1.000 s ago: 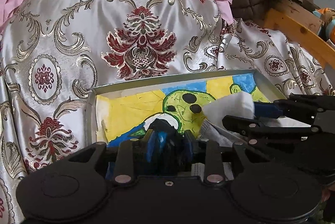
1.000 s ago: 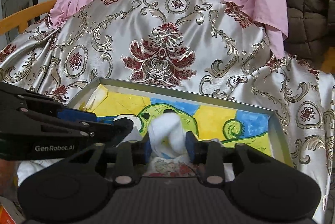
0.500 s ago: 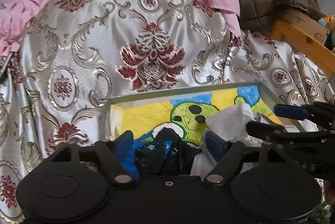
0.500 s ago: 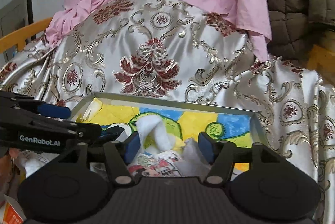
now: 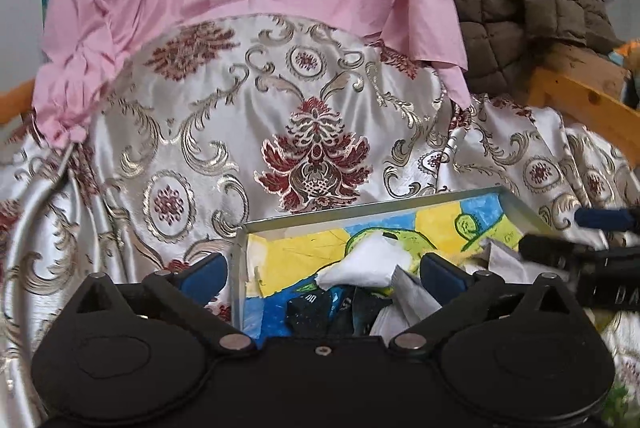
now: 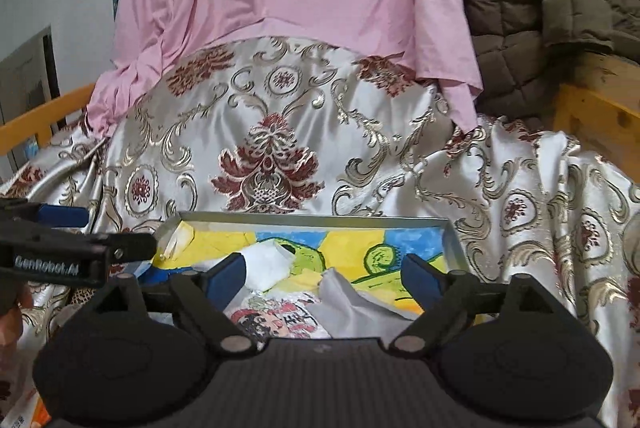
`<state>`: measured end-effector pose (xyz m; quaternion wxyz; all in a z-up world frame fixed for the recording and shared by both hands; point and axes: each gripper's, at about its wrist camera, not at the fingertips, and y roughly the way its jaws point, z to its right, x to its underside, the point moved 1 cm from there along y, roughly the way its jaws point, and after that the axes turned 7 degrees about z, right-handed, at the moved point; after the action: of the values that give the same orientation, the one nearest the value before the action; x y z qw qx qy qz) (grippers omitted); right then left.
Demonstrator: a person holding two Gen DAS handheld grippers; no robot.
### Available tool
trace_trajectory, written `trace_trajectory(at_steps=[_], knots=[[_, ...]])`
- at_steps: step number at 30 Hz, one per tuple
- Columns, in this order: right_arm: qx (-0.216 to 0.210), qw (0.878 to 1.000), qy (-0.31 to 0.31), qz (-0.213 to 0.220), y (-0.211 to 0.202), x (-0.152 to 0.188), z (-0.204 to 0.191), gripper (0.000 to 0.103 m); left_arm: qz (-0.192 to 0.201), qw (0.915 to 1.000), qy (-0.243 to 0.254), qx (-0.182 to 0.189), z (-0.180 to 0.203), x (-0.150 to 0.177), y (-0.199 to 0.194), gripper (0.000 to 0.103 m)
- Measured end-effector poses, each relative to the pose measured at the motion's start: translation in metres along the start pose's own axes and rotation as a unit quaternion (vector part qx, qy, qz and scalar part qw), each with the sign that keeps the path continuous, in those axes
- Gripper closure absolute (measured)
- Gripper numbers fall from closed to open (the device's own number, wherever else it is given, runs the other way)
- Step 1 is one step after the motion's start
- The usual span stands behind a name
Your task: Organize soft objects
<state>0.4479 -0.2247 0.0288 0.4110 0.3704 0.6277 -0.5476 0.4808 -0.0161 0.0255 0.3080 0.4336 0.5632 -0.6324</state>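
One shallow metal tray (image 5: 516, 201) with a painted yellow, blue and green floor rests on brocade fabric (image 5: 224, 147). Inside lie one white bundle (image 5: 368, 264), one dark garment (image 5: 340, 312) and one printed white cloth (image 6: 280, 316). Left claw (image 5: 324, 278) and right claw (image 6: 324, 274): jaws have just been opening, now spread wide, gripping nothing, the cloths lying beneath them.

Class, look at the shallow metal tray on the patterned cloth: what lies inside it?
Inside the tray: a white cloth bundle, a cartoon-print fabric, a grey piece and dark fabric, lying on a yellow, blue and green drawing. The cloths hide part of the drawing.
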Motion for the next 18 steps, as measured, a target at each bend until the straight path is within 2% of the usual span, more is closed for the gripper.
trace_trajectory(at_steps=[9,18], knots=[[-0.009,1.0,0.01,0.02,-0.03,0.01,0.013,0.006,0.037,0.9986,-0.014,-0.035,0.016,0.025,-0.031,0.001],[-0.012,0.999,0.012,0.044,-0.074,0.031,0.014,0.003,0.071,0.9964,-0.023,-0.041,0.045,0.044,-0.061,0.001]])
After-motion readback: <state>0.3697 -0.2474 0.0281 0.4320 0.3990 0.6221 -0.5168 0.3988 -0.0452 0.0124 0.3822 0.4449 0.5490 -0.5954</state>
